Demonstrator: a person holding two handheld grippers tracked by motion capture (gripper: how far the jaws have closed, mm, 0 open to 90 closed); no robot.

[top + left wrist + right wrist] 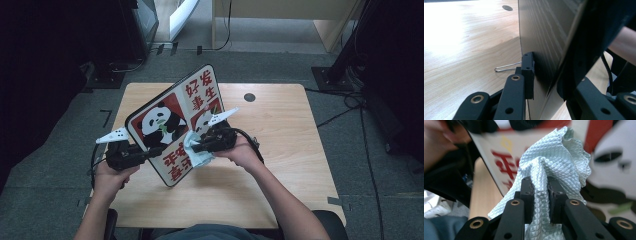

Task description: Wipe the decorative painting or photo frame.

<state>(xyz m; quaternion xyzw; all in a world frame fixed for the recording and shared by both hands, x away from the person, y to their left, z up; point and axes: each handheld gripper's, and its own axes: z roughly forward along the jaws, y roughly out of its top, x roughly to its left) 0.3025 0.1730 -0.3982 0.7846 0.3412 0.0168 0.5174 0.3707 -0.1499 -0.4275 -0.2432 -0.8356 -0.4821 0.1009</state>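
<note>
The left tongs (pixel 142 152) clamp the near left edge of the panda board (pixel 172 122), holding it tilted on edge above the middle of the surface (pixel 280 150). The right tongs (pixel 197 147) pinch a pale cloth (pixel 197 152) against the board's printed face. Risk, as I judge it: with only one edge clamped, a hard wipe could twist the board loose, or the cloth could slip free.
</note>
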